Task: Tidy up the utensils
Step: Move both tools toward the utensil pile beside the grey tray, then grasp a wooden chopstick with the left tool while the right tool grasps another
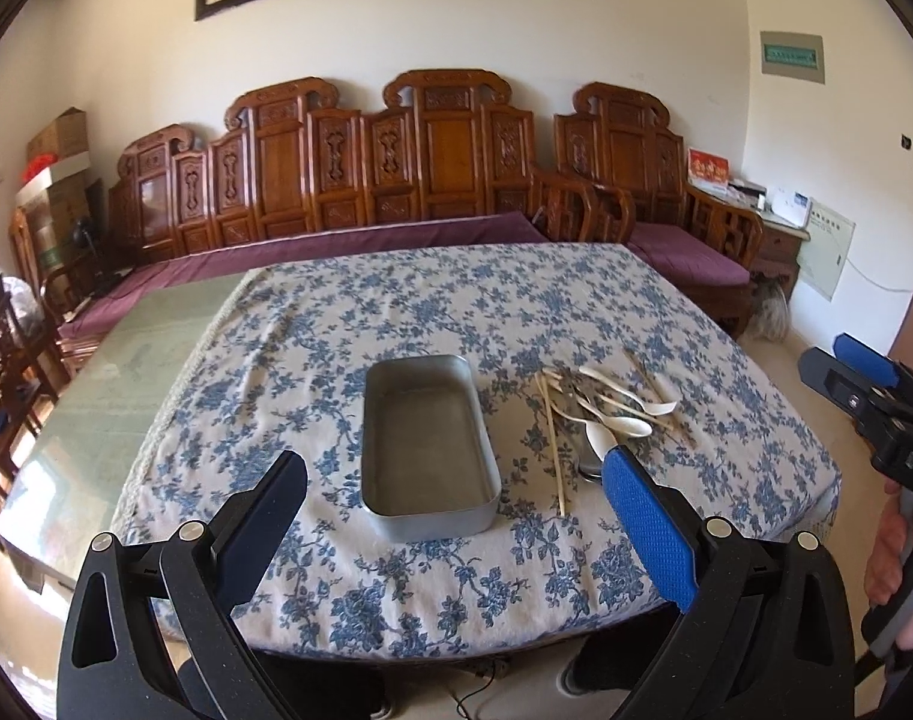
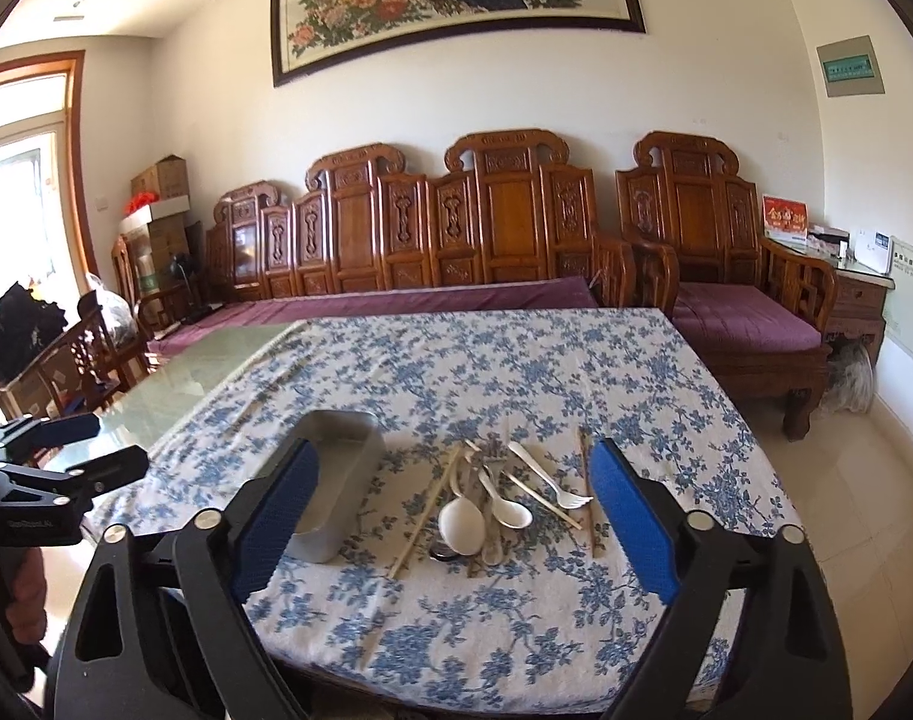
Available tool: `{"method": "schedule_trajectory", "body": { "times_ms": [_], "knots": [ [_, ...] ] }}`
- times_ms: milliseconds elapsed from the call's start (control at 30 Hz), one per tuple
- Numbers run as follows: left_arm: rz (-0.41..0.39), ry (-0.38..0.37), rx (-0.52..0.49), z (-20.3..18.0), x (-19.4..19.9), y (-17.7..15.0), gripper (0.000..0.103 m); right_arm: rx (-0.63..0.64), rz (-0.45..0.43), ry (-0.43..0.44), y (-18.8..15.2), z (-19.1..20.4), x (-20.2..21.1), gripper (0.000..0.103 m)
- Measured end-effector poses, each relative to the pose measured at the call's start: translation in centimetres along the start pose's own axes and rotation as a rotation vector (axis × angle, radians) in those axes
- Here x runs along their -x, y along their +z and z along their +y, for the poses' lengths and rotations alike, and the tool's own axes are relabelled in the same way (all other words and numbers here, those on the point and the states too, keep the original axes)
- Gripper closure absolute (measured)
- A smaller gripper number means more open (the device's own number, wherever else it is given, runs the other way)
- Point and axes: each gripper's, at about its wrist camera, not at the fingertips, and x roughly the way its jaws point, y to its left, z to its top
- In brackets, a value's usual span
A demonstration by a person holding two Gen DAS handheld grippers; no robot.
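Note:
A grey metal tin [image 1: 426, 450] lies empty on the blue-flowered tablecloth [image 1: 396, 312]. Just right of it is a loose pile of utensils [image 1: 600, 414]: white plastic spoons, a white fork, wooden chopsticks and metal pieces. My left gripper [image 1: 453, 459] hovers short of the tin, open, with nothing between its fingers. In the right wrist view the utensils [image 2: 492, 498] sit ahead between the wide-spread fingers of my right gripper [image 2: 456, 450], which is open and above the table. The tin [image 2: 360, 456] is partly hidden behind its left finger. Each gripper shows at the other view's edge.
The cloth covers the right part of a glass-topped table [image 1: 126, 372]; its near edge is just below the grippers. A carved wooden bench with purple cushions [image 2: 456, 294] runs behind the table. Chairs and boxes [image 2: 156, 204] stand at the left. A person's hand [image 1: 900, 534] holds the right gripper.

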Motion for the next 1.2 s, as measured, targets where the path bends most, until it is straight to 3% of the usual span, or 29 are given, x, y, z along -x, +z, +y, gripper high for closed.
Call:
{"method": "schedule_trajectory", "body": {
  "times_ms": [400, 700, 1033, 1200],
  "knots": [
    [0.083, -0.083, -0.079, -2.1, -6.8, 1.1, 0.010, -0.022, 0.102, -0.089, -0.2, -6.8, -8.6, 0.042],
    [0.181, -0.140, -0.104, -4.0, -12.5, 0.9, 0.037, -0.045, 0.266, -0.082, -2.0, -10.8, -17.5, 0.066],
    [0.242, -0.164, -0.121, -5.6, -17.0, 0.9, 0.057, -0.004, 0.416, -0.095, -6.4, -11.8, -22.1, 0.070],
    [0.278, -0.169, -0.133, -6.9, -19.6, 1.1, 0.061, 0.011, 0.481, -0.094, -8.2, -12.3, -23.3, 0.079]
  ]
}}
